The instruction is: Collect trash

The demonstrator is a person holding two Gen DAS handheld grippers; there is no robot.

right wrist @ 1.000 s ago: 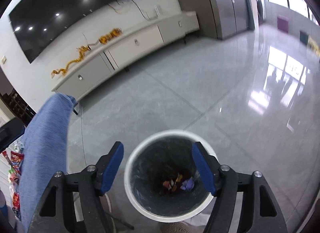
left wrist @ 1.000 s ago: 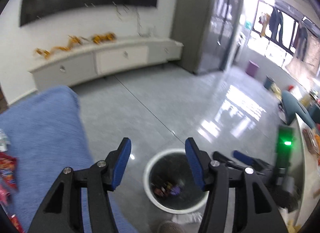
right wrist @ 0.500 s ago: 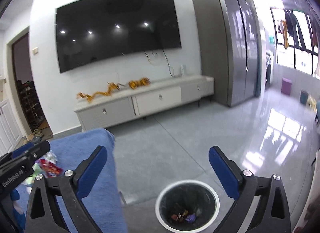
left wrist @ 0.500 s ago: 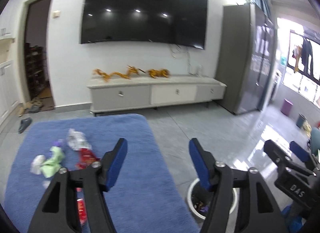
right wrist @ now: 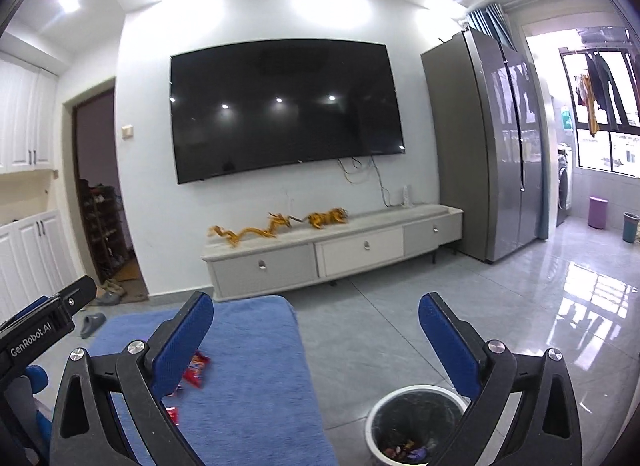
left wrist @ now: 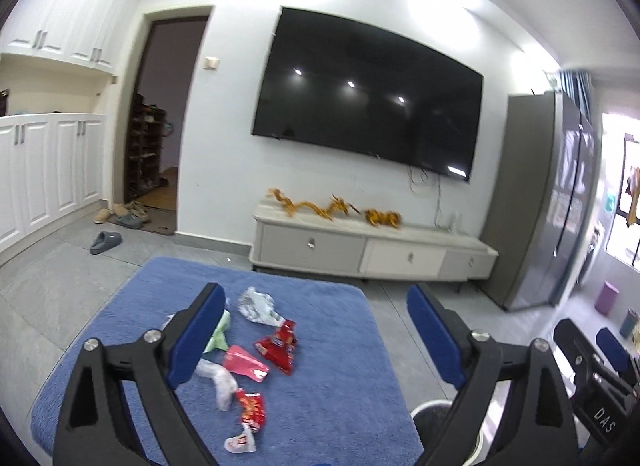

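— Blue cloth surface (left wrist: 328, 330) low in the left wrist view, strewn with trash: crumpled silver wrapper (left wrist: 258, 307) at about 12 o'clock of the heap, red snack packet (left wrist: 280, 348) at 3 o'clock, pink pouch (left wrist: 244, 362) in the middle, clear crumpled plastic (left wrist: 220, 382) at 7 o'clock, another red wrapper (left wrist: 252, 408) and a small white-and-red scrap (left wrist: 240, 444) at 6 o'clock.

— And the left gripper (left wrist: 316, 338)?

— Jaws opening, spread wide, nothing between the blue pads. Raised above the cloth, touching no wrapper. Green paper piece (left wrist: 218, 336) half hidden behind the left-hand pad.

— Right gripper (right wrist: 316, 342)?

— Released too, jaws fully apart and empty. Seen at 4 o'clock in the left view, dark body with white lettering.

— Where does the bin sit?

— On grey floor tiles, just beside the cloth's right edge. White-rimmed bin (right wrist: 416, 422), black liner, at 5 o'clock in the right wrist view, partly behind the right-hand finger. Small colourful wrappers (right wrist: 404, 448) already at its bottom.

— Anything else?

— Large dark television (right wrist: 284, 109) on the wall at 12 o'clock, low white cabinet (right wrist: 332, 246) beneath it with golden dragon figures (right wrist: 276, 225) on top. Grey fridge (right wrist: 492, 145) at 2 o'clock.
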